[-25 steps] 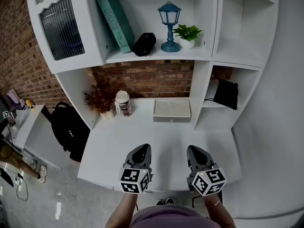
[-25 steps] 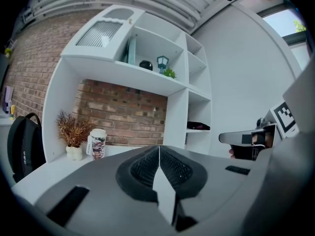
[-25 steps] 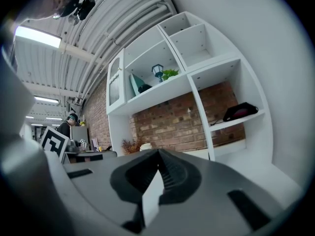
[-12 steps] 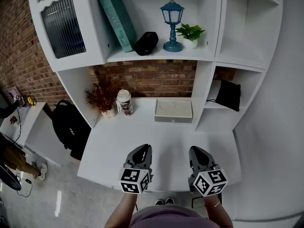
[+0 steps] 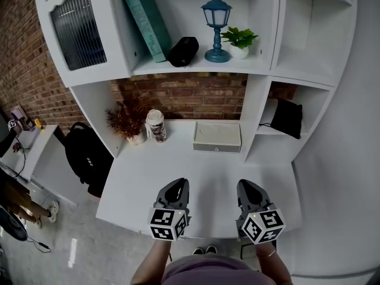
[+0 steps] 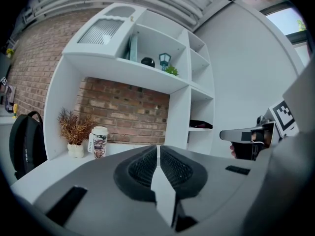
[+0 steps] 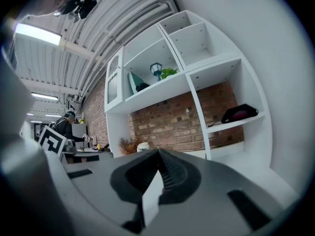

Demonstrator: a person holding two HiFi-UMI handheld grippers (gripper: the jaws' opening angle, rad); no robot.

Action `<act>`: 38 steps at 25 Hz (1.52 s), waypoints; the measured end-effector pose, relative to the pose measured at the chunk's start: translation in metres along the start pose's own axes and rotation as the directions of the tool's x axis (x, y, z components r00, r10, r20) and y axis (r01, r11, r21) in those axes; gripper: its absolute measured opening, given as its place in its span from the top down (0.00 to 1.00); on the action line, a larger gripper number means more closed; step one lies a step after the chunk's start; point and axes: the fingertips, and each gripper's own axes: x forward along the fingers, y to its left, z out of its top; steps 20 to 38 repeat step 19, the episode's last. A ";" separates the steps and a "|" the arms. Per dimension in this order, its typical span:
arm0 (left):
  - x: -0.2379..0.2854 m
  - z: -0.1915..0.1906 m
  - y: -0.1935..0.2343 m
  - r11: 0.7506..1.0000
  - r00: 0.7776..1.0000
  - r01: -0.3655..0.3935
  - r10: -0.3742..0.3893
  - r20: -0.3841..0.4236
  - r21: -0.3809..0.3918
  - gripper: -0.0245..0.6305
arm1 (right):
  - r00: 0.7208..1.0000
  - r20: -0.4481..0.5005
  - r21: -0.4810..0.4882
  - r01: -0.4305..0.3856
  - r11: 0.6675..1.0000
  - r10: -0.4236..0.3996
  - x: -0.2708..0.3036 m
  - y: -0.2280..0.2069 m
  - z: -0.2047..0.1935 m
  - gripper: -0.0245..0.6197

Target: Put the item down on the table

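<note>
My left gripper [image 5: 177,187] and right gripper [image 5: 246,188] hover side by side over the front edge of the white table [image 5: 208,165]. Both are shut, and nothing sits between their jaws. In the left gripper view the pads [image 6: 147,167] press together, and the right gripper [image 6: 244,136] shows at the right. The right gripper view shows its own jaws [image 7: 158,157] closed the same way. No item is held. A patterned coffee cup [image 5: 155,126] and a flat white box [image 5: 217,137] stand at the back of the table, well beyond both grippers.
A dried plant in a white vase [image 5: 127,122] stands left of the cup. The upper shelf holds a teal book [image 5: 145,21], a black speaker [image 5: 181,51], a blue lantern [image 5: 215,28] and a small green plant [image 5: 238,40]. A black bag [image 5: 287,117] lies on the right side shelf. A black backpack [image 5: 86,159] leans beside the table.
Both grippers stay shut and almost where they were. The head view has shifted a little, so the shelf unit sits slightly differently in the frame.
</note>
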 end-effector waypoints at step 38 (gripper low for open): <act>0.004 0.003 0.009 0.999 0.999 -0.041 0.041 0.001 0.008 0.96 | 0.999 -0.023 -0.023 -0.036 0.999 0.036 0.017 0.001 -0.001 0.97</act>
